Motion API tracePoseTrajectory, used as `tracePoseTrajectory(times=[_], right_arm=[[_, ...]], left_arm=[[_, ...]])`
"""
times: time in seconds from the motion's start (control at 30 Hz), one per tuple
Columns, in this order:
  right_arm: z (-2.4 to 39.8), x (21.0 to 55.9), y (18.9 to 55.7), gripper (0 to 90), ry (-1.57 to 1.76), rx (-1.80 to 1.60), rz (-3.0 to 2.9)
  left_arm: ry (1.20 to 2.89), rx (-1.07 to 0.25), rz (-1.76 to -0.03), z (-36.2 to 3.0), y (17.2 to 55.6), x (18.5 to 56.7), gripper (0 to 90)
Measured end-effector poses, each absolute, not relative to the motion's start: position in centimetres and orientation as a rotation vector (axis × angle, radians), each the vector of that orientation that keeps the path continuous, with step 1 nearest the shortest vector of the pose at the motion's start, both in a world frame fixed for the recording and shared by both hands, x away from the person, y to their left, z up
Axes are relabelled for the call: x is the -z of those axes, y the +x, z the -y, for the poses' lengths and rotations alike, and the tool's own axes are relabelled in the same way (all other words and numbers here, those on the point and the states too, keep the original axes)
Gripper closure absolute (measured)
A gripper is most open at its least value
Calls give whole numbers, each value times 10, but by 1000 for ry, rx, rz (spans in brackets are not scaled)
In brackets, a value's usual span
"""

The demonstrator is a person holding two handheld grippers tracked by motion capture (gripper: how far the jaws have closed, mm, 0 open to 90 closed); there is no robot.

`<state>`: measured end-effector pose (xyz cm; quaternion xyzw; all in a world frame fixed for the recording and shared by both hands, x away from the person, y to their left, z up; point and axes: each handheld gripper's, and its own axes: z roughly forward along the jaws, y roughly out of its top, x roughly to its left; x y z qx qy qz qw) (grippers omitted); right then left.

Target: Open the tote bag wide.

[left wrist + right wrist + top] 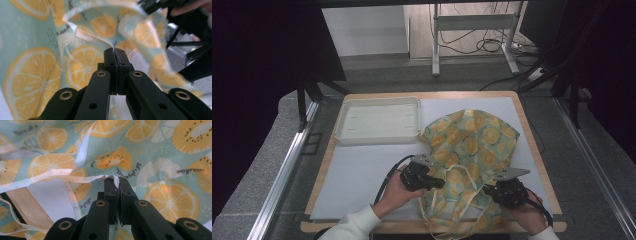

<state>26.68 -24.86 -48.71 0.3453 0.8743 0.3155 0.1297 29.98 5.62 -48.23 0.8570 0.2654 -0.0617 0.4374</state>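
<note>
A pale green cloth (472, 140) printed with orange and lemon slices lies crumpled on the right half of the table, with white tie strings (435, 227) trailing over the front edge. My left gripper (440, 183) is shut on the cloth's near left edge. In the left gripper view its jaws (115, 51) meet on a white-hemmed fold of the cloth (30, 50), lifted off the table. My right gripper (488, 190) is shut on the near right part. In the right gripper view its tips (117, 180) pinch the white hem tape (50, 173) of the cloth (162, 157).
A shallow white tray (379, 139) sits at the back left of the white mat (362, 175). The wooden table edge (532, 145) frames the mat. Beyond the table stand metal frame legs (435, 45) and floor cables.
</note>
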Motion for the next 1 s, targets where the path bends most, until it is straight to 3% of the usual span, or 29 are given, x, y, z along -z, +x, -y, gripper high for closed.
tracePoseTrajectory(times=[0.67, 1.0], right_arm=[[245, 491, 266, 816, 989, -902, -2581], [238, 470, 256, 475, 1015, -1011, -2527]], left_arm=[[2052, 136, -664, -70, 302, 462, 900], [2060, 120, -668, -69, 302, 463, 900]])
